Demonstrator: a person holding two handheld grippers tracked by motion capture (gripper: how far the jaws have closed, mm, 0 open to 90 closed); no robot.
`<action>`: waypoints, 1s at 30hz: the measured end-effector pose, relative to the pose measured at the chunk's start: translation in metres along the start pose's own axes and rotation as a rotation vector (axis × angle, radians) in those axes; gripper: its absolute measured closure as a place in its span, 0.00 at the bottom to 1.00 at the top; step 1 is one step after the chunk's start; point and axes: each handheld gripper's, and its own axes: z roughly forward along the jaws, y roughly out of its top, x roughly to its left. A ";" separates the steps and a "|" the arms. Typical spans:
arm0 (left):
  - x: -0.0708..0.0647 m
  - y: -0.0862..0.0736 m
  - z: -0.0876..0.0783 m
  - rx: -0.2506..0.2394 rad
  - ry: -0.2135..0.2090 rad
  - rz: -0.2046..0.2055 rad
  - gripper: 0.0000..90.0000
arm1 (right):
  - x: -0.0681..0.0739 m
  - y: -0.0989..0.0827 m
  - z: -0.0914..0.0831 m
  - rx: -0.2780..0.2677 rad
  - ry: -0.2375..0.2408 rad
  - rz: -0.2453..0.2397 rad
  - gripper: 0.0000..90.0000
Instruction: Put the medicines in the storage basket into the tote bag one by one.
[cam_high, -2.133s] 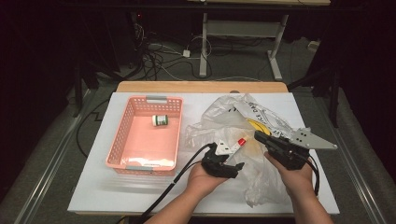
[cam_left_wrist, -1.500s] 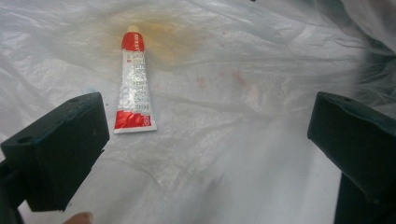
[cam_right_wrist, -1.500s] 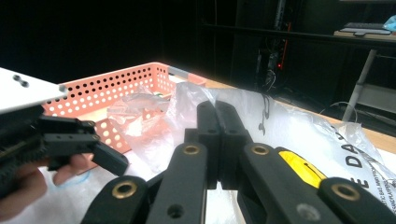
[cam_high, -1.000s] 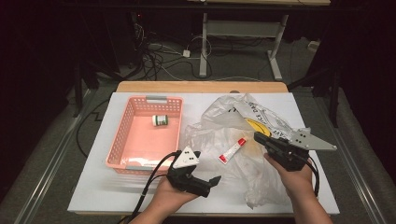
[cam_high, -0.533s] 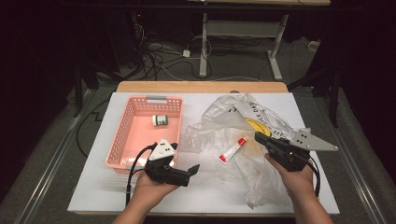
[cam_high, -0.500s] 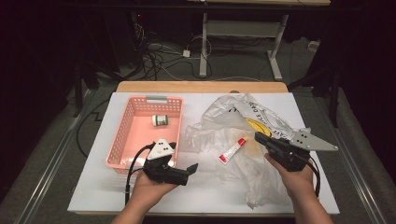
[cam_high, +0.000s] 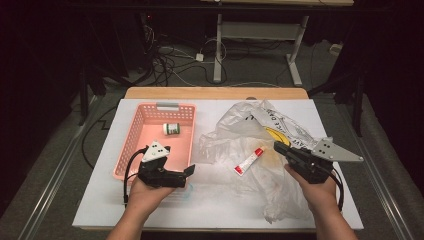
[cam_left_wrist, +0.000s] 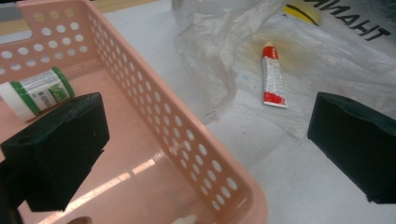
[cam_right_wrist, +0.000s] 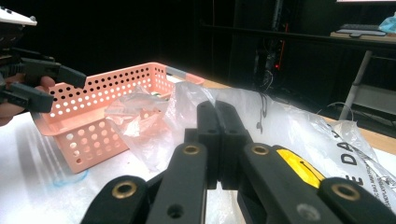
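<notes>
A pink perforated basket (cam_high: 131, 145) stands at the left of the white table and holds a small white bottle with a green cap (cam_high: 171, 128). A red and white tube (cam_high: 249, 161) lies on a crumpled clear plastic bag (cam_high: 250, 125) to its right. My left gripper (cam_high: 187, 171) hovers open at the basket's near right corner. In the left gripper view its jaws straddle the basket wall (cam_left_wrist: 187, 135), with the bottle (cam_left_wrist: 37, 91) and the tube (cam_left_wrist: 272, 77) beyond. My right gripper (cam_high: 276, 146) is shut above the bag's right part; its jaws (cam_right_wrist: 217, 140) meet with nothing seen between them.
The table top (cam_high: 220, 210) is white with a wooden strip (cam_high: 215, 93) along its far edge. Behind it the dark floor carries cables and desk legs. The bag's printed part with a yellow patch (cam_right_wrist: 299, 172) spreads under my right gripper.
My left gripper has moved left, away from the bag and the tube, to the basket's near right corner. The right gripper and the bag have stayed where they were.
</notes>
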 end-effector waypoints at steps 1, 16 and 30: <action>0.002 0.000 -0.001 -0.003 0.003 -0.006 0.00 | 0.000 0.000 0.000 0.000 0.000 0.000 1.00; 0.035 -0.004 -0.022 -0.008 0.126 -0.062 0.00 | 0.000 -0.001 0.000 0.001 -0.003 0.000 1.00; 0.038 0.004 -0.014 0.013 0.133 -0.091 0.00 | 0.000 -0.002 0.003 0.011 -0.001 -0.005 1.00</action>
